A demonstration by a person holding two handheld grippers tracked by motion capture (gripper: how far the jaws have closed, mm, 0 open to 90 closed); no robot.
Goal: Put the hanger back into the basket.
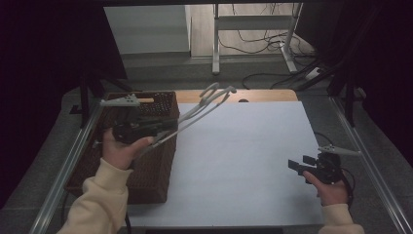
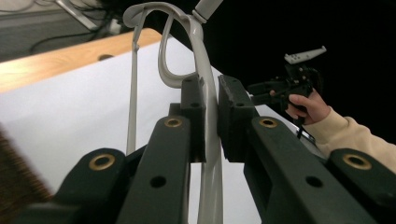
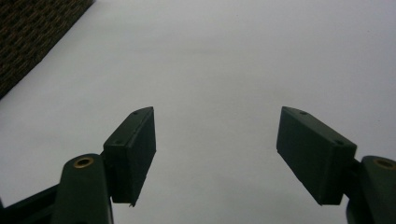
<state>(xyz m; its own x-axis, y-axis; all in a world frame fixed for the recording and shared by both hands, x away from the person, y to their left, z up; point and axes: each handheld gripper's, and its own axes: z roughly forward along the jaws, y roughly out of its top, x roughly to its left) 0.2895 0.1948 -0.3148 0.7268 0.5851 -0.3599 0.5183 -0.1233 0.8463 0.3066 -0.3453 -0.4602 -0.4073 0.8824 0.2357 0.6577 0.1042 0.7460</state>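
Left gripper (image 1: 168, 127) raised over table's left edge, jaws clamped. Right gripper (image 1: 298, 164) low near right edge, jaws spread.

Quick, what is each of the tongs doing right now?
Left tongs: shut on the white hanger, held above the basket.
Right tongs: open, holding nothing, over the white table.

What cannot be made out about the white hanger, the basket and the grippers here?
- White hanger: lower end hidden behind the left gripper and hand, high view.
- Wicker basket: contents too dark, high view.
- Hanger: bottom cut off by the frame edge, left gripper view.
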